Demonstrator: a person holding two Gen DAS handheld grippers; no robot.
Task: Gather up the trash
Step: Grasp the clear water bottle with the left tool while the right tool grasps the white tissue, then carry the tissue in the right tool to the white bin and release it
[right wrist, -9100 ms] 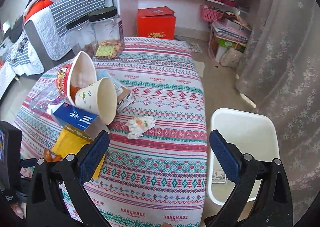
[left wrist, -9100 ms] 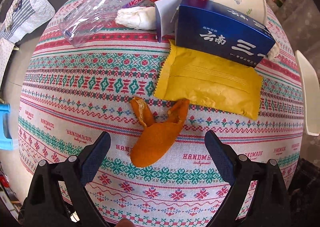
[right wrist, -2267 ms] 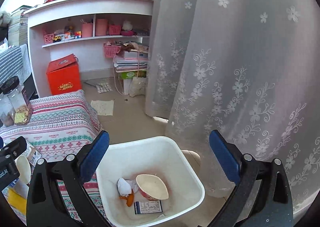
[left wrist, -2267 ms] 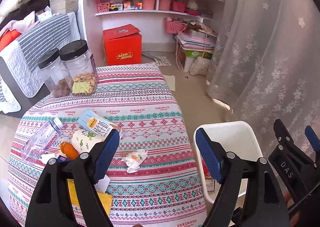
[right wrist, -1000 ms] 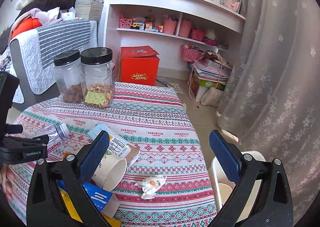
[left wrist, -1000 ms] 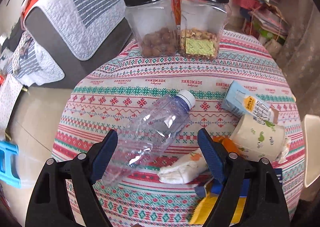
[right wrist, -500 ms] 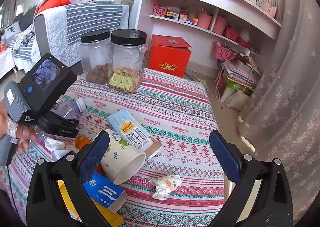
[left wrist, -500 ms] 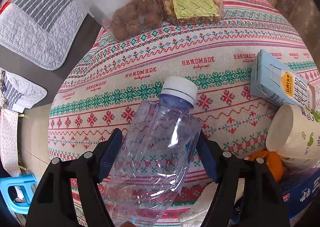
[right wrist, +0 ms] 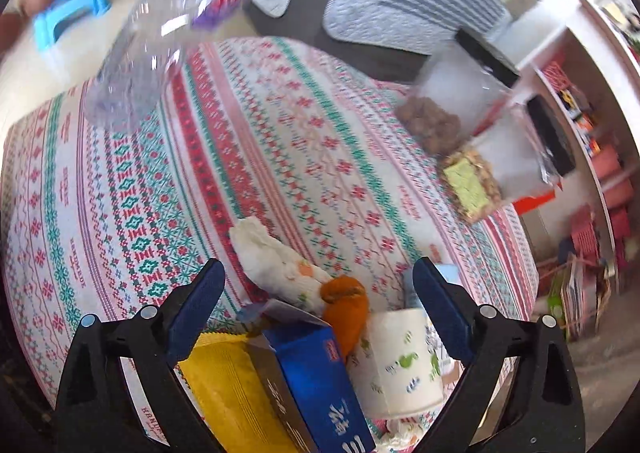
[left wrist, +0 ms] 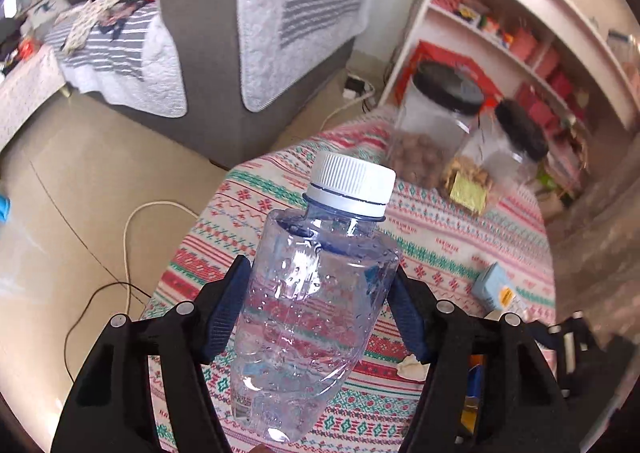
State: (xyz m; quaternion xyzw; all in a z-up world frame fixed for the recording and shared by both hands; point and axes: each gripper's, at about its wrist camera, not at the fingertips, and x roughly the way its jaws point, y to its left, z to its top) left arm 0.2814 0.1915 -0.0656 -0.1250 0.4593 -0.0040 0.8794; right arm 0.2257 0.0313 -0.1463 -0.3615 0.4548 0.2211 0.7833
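The left gripper [left wrist: 318, 307] is closing, its pads pinching a clear plastic bottle [left wrist: 312, 317] with a white cap [left wrist: 350, 183], lifted above the patterned tablecloth [left wrist: 436, 237]; the bottle looks empty but for droplets. The right gripper [right wrist: 318, 299] hangs spread and closing, gripping nothing, over a paper cup [right wrist: 394, 363] on its side, a blue box [right wrist: 320, 377], orange peel [right wrist: 348, 311], a crumpled tissue [right wrist: 276, 261] and a yellow packet [right wrist: 224, 385]; behind stand two black-lidded jars, one [right wrist: 444, 109] holding brown nuts, the other [right wrist: 492, 169] paler snacks.
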